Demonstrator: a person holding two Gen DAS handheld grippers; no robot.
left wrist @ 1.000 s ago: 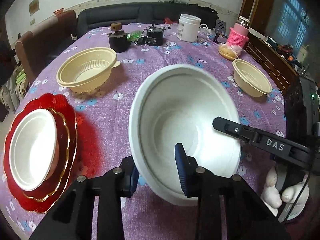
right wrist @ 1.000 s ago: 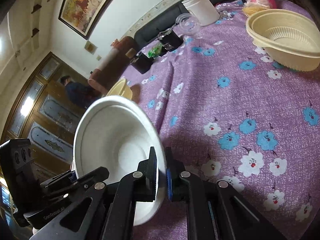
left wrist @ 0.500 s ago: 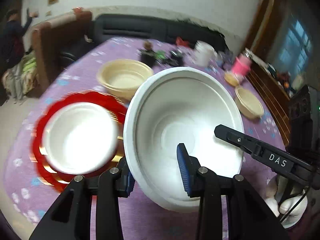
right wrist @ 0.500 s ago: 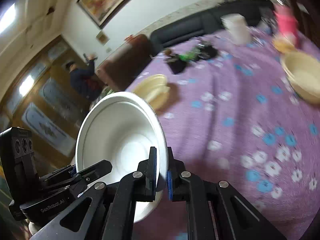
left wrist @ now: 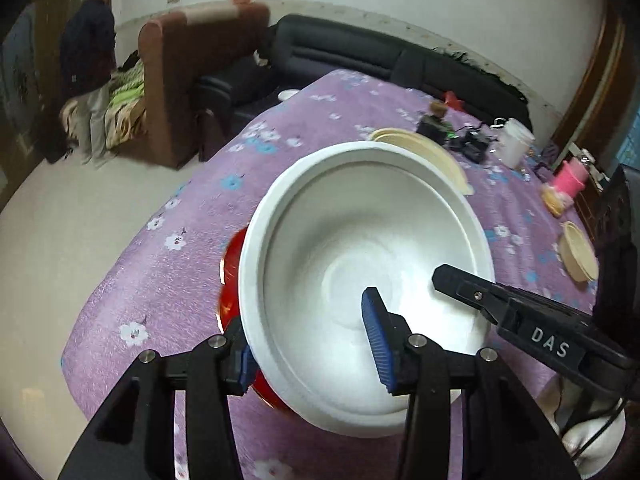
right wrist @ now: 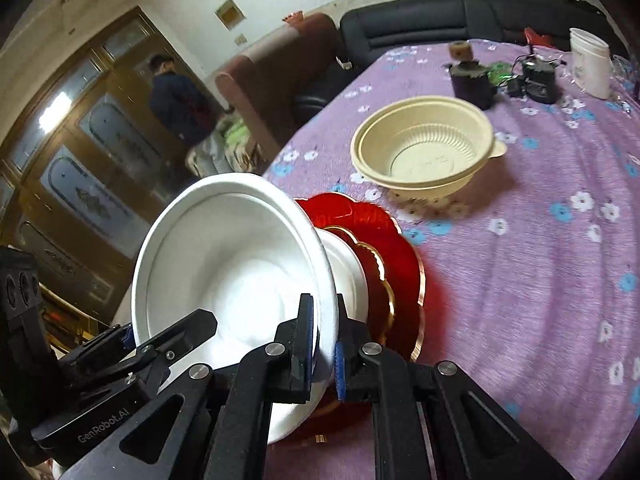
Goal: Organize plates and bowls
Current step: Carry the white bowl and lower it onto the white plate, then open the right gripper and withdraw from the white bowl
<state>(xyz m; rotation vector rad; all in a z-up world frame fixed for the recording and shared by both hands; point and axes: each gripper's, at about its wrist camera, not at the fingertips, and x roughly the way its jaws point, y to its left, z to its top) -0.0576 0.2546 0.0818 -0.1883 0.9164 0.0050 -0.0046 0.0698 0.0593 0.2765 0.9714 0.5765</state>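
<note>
Stacking step under way. Right gripper (right wrist: 323, 350) clamped on near rim of white bowl (right wrist: 240, 264), carried tilted just above red plate stack (right wrist: 384, 248); left gripper (left wrist: 308, 344) opening, rim loose between jaws. Next: level, lower into stacked white bowl (right wrist: 348, 276). Beyond stack, beige bowl (right wrist: 424, 152) waiting.

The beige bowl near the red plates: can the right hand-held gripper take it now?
Probably not: the right hand-held gripper is shut on the white bowl, so its jaws are occupied; the beige bowl sits uncovered.
</note>
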